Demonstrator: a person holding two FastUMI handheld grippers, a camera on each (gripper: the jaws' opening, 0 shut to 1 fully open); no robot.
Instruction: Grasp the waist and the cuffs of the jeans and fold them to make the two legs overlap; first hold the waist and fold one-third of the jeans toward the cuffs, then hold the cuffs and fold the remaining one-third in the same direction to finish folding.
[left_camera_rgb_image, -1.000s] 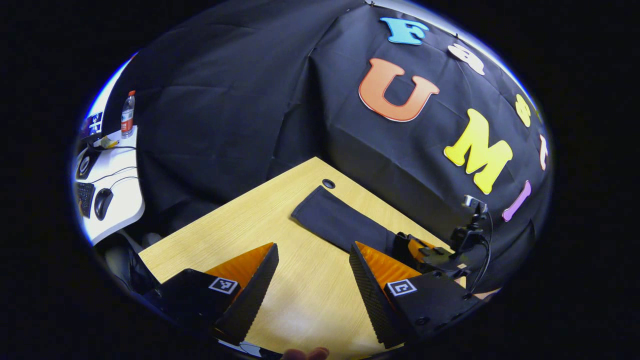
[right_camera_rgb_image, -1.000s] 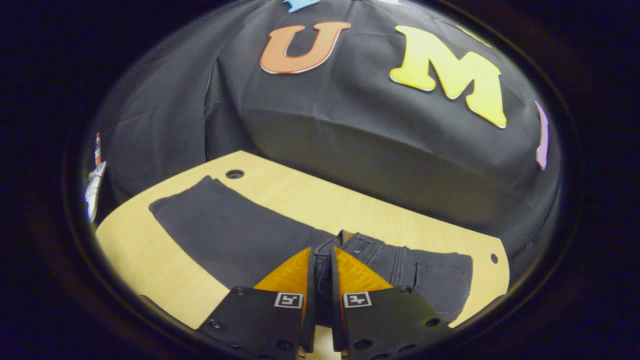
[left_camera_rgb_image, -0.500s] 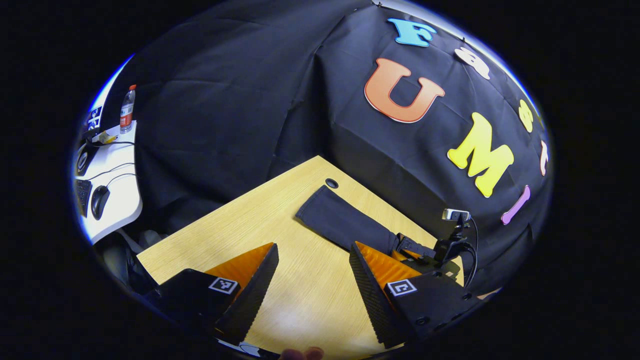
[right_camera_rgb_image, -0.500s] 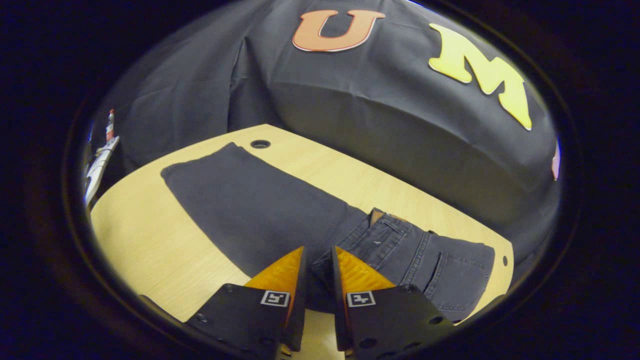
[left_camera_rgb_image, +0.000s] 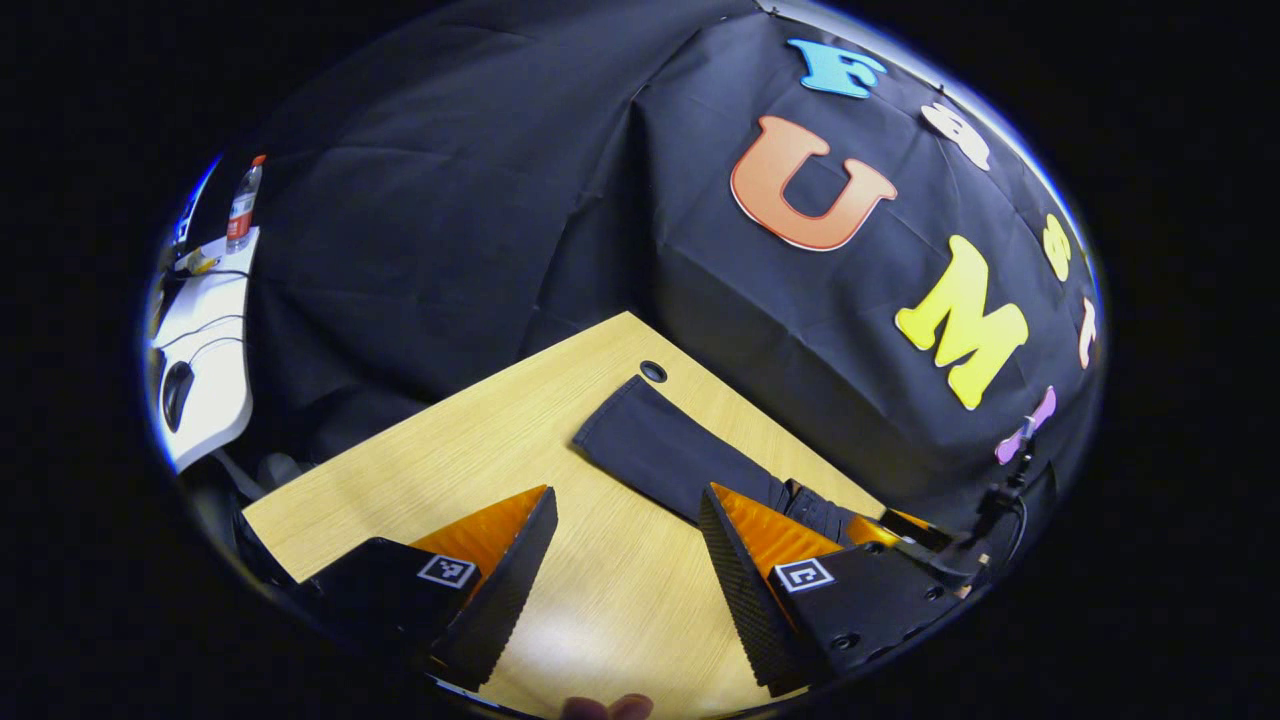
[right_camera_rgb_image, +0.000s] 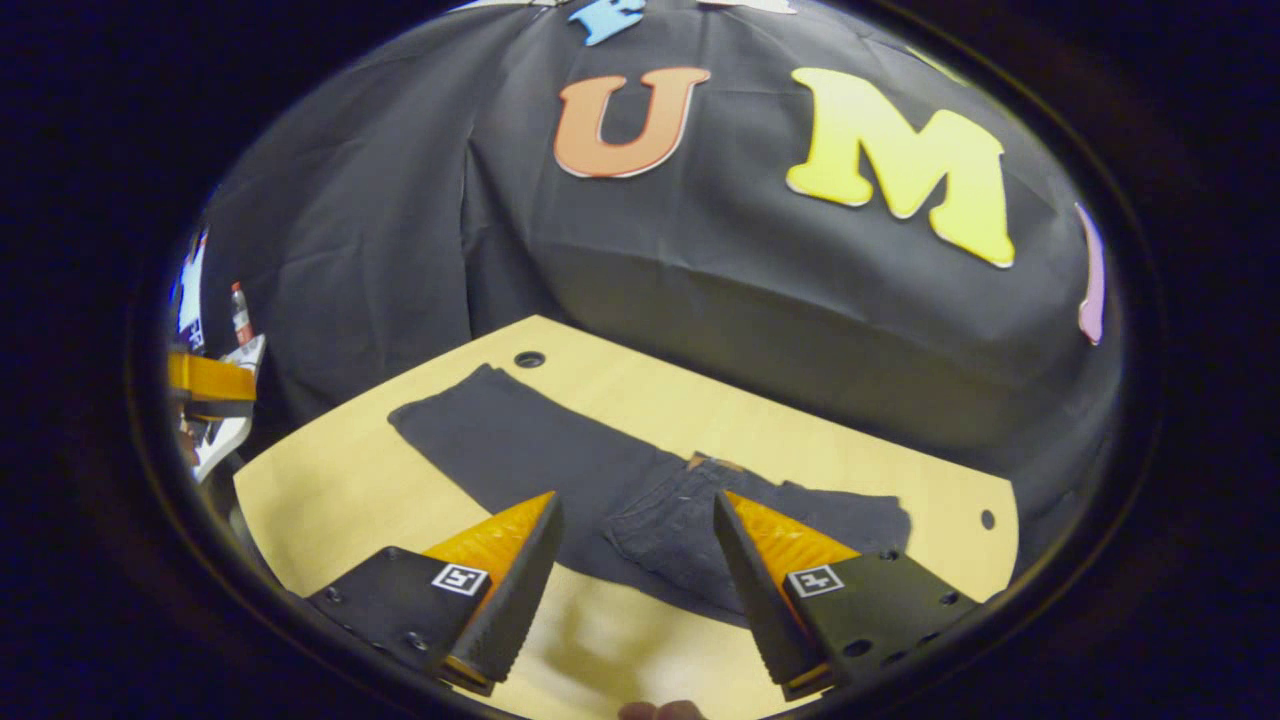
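Observation:
Dark jeans (right_camera_rgb_image: 560, 470) lie flat on the wooden table (right_camera_rgb_image: 330, 480), legs overlapped. Their waist part (right_camera_rgb_image: 680, 530) is folded over toward the cuffs (right_camera_rgb_image: 470, 400), which point at the far left corner. My right gripper (right_camera_rgb_image: 630, 590) hovers open just above and in front of the folded waist, with nothing between its fingers. In the left gripper view the cuff end of the jeans (left_camera_rgb_image: 650, 440) stretches away on the right. My left gripper (left_camera_rgb_image: 625, 575) stands open over bare table beside the jeans. The right gripper (left_camera_rgb_image: 930, 545) shows at that view's lower right edge.
A cable hole (right_camera_rgb_image: 529, 358) sits near the table's far left corner and a small one (right_camera_rgb_image: 987, 518) at the right end. A white side desk (left_camera_rgb_image: 205, 340) with a bottle (left_camera_rgb_image: 241, 205) and a mouse stands off to the left. Black cloth walls close in behind the table.
My right gripper has opened and let go of the waist, which now lies folded over the legs; it has pulled back and up. My left gripper has barely moved.

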